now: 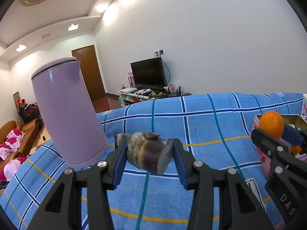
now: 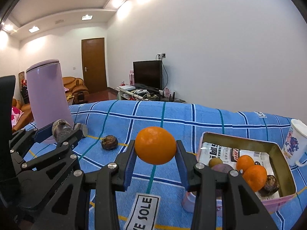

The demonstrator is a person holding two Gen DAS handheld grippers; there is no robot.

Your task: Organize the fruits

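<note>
My left gripper [image 1: 149, 153] is shut on a brown water chestnut [image 1: 148, 152] and holds it above the blue checked cloth [image 1: 191, 126]. It also shows at the left of the right wrist view [image 2: 61, 132]. My right gripper [image 2: 155, 153] is shut on an orange [image 2: 155, 148], held above the cloth left of a metal tin [image 2: 285, 164]. The tin holds two oranges [image 2: 254, 176] and several dark fruits. A loose water chestnut [image 2: 109, 142] lies on the cloth, and another [image 2: 81, 128] lies by the kettle.
A tall lilac kettle [image 1: 65, 111] stands on the cloth at the left. A white printed mug [image 2: 296, 145] stands right of the tin. A small pink cup [image 2: 189, 201] sits in front of the tin. The table's far edge runs behind.
</note>
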